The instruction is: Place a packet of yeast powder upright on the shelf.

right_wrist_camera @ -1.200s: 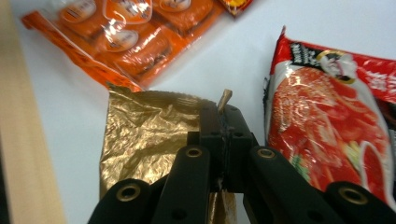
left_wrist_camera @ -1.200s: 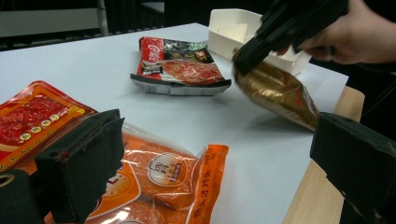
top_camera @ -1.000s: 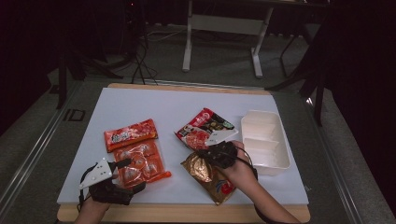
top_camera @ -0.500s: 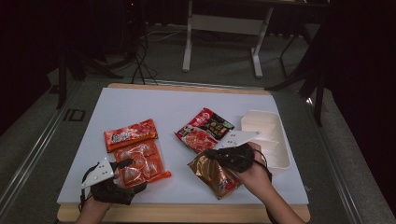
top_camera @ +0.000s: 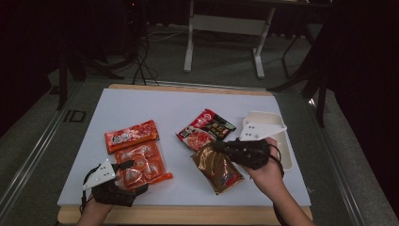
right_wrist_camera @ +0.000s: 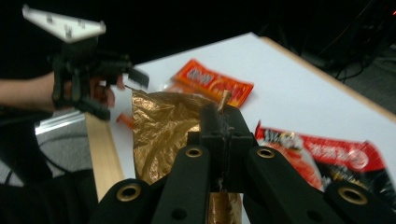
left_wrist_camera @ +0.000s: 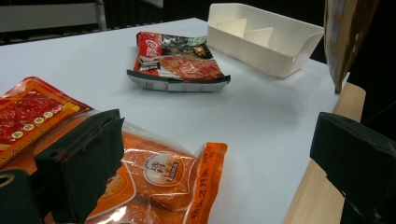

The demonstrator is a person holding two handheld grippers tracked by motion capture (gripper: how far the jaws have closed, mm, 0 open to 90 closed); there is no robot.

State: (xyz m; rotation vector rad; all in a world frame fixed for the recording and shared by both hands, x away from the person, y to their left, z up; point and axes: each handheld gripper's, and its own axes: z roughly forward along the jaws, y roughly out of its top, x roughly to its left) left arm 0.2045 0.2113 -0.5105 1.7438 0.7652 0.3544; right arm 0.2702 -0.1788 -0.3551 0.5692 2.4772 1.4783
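Nearest, at the table's [top_camera: 197, 101] front-left edge: left gripper [top_camera: 123, 165], jaws spread wide with nothing pinched, resting low by the near end of an orange snack packet [top_camera: 141, 165]. In the left gripper view, one jaw over that orange packet [left_wrist_camera: 163, 179], the other out past the wooden table edge [left_wrist_camera: 322, 186].

Front right: right gripper [top_camera: 221, 147], held in a hand [top_camera: 266, 172], jaws pressed together on the top edge of a gold-brown foil pouch [top_camera: 219, 168]. Pouch lifted clear of the table, hanging tilted below the jaws, right of the orange packet and just near of a red-and-black packet [top_camera: 206, 129]. In the right gripper view, crinkled pouch [right_wrist_camera: 159, 135] clamped at its edge between the closed jaws [right_wrist_camera: 223, 122].

Farther back on the left: a red packet [top_camera: 131, 135] touching the orange one's far end. At the far right: a white divided tray [top_camera: 282, 148], partly hidden behind the right gripper's plate.
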